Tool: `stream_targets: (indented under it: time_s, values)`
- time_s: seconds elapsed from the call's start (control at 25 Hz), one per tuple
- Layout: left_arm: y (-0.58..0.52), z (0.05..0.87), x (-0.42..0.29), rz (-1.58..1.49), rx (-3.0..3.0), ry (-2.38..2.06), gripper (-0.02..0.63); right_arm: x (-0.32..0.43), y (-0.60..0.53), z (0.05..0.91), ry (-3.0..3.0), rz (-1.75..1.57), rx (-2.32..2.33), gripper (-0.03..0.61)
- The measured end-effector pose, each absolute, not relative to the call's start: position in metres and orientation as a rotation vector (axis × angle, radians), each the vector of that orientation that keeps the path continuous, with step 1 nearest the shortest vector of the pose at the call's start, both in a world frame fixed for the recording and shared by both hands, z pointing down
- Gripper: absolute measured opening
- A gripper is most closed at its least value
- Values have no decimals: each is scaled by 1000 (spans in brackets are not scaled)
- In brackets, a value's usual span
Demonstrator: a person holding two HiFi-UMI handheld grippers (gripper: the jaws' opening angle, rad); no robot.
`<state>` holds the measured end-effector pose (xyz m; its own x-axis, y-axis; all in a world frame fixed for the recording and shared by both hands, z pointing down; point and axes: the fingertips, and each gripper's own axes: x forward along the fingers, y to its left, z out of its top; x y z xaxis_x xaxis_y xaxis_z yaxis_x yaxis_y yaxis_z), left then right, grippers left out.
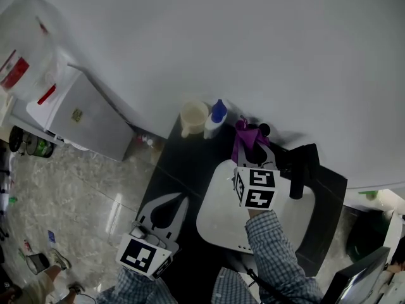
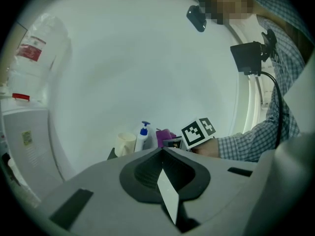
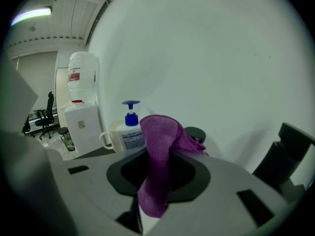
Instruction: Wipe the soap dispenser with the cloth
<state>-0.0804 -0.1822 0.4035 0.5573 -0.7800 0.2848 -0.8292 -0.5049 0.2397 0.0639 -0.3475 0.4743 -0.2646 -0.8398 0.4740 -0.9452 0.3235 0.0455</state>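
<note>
While the left hand-held gripper [image 2: 163, 154] is held low and well back, its jaws pressed together on nothing, the purple cloth [image 3: 158, 156] is pinched firmly between the jaws of the right hand-held gripper [image 1: 253, 152], with a loose fold raised above the tip. Beneath that hand-held gripper a white basin [image 1: 215, 217] is seen, set into the dark bench [image 1: 180, 166]. Just beyond its tip and a little to its left the soap dispenser [image 3: 129, 132] stands upright, not yet touched by the cloth. The step in hand is judged to be the approach. A short advance leftward and forward is called for next, so that the fold is laid against the bottle's side below the blue pump. Room is judged tight. A cream mug [image 3: 114, 134] stands just beside the dispenser on its far left, a black faucet [image 1: 300, 163] rises to the right hand-held gripper's right, and the wall [image 3: 206, 58] lies close behind, so a hard push could tip the bottle.
</note>
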Motion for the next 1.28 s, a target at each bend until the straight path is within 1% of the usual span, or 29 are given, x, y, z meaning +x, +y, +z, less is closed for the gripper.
stream_targets:
  time_s: [0.32,0.64,1.28]
  values:
    - [-181,400,-82,161,2442,-1322,11,68,-336,515,-2111,414,1502,97]
    - [-180,400,-79,165,2458,-1300,11,88,-316,527,-2061,468,1533,97]
    - [-174,395,-62,182,2555,-1156,11,113,-238,434,-2238,489,1763,97]
